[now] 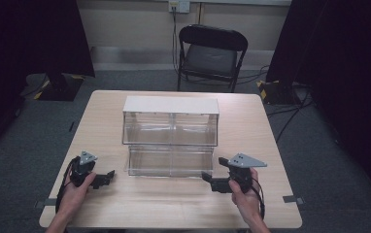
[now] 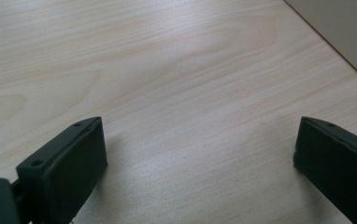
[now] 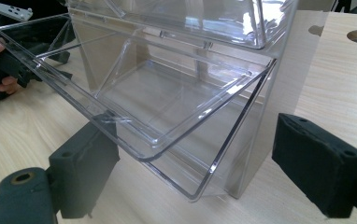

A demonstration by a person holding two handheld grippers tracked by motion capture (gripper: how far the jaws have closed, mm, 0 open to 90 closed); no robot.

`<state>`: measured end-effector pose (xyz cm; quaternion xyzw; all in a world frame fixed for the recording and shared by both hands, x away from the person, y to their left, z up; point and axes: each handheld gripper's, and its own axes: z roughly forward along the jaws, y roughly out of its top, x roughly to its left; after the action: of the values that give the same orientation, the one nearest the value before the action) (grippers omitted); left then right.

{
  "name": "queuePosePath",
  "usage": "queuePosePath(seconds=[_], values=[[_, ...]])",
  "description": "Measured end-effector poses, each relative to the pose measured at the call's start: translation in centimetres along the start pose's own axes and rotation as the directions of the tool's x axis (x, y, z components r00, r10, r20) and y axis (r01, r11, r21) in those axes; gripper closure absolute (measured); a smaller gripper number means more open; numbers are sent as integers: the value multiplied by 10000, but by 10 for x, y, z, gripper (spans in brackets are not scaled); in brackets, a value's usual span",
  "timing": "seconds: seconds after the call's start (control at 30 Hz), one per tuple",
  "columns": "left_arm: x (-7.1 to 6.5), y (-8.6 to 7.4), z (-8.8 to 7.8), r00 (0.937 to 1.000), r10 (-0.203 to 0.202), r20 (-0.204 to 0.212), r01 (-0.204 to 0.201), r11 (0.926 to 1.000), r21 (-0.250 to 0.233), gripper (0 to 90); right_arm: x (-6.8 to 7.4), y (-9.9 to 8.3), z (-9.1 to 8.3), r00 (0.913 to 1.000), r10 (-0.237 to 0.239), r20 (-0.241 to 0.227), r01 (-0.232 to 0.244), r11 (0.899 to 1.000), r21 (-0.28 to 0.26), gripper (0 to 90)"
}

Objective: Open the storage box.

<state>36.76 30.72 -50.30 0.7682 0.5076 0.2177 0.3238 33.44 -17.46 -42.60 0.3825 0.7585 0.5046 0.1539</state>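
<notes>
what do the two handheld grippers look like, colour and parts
Both the left gripper and the right gripper are black, with a pistol-style handle and two blocky black jaws. Each carries a grey three-cornered plate with small holes on top, and a dark cable trails back along the forearm.

Black folding chair (image 1: 211,56), perhaps cables (image 1: 290,114), behind wooden table (image 1: 174,204).

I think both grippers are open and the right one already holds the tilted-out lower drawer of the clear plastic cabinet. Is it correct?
Not fully. The right gripper is open, but it holds nothing: in the right gripper view the tilted-out lower drawer of the clear plastic cabinet lies ahead of its spread jaws. The left gripper is open too, over the pale wooden table.
</notes>
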Motion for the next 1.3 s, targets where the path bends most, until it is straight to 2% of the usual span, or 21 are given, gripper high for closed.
queuePosePath(seconds=[0.43, 0.83, 1.3], values=[[0, 0, 0, 10000, -18, 1, 18, 10000, -12, 21, 1, 5, -2, 10000, 7, 15, -7, 10000, -23, 140], [0, 0, 0, 10000, -16, 1, 16, 10000, -10, 21, 3, 13, 0, 9995, -313, -65, 314, 9995, 78, 139], [0, 0, 0, 10000, -4, 3, 4, 10000, 2, 21, 3, 15, 2, 9996, -253, -90, 253, 9997, -43, 138]])
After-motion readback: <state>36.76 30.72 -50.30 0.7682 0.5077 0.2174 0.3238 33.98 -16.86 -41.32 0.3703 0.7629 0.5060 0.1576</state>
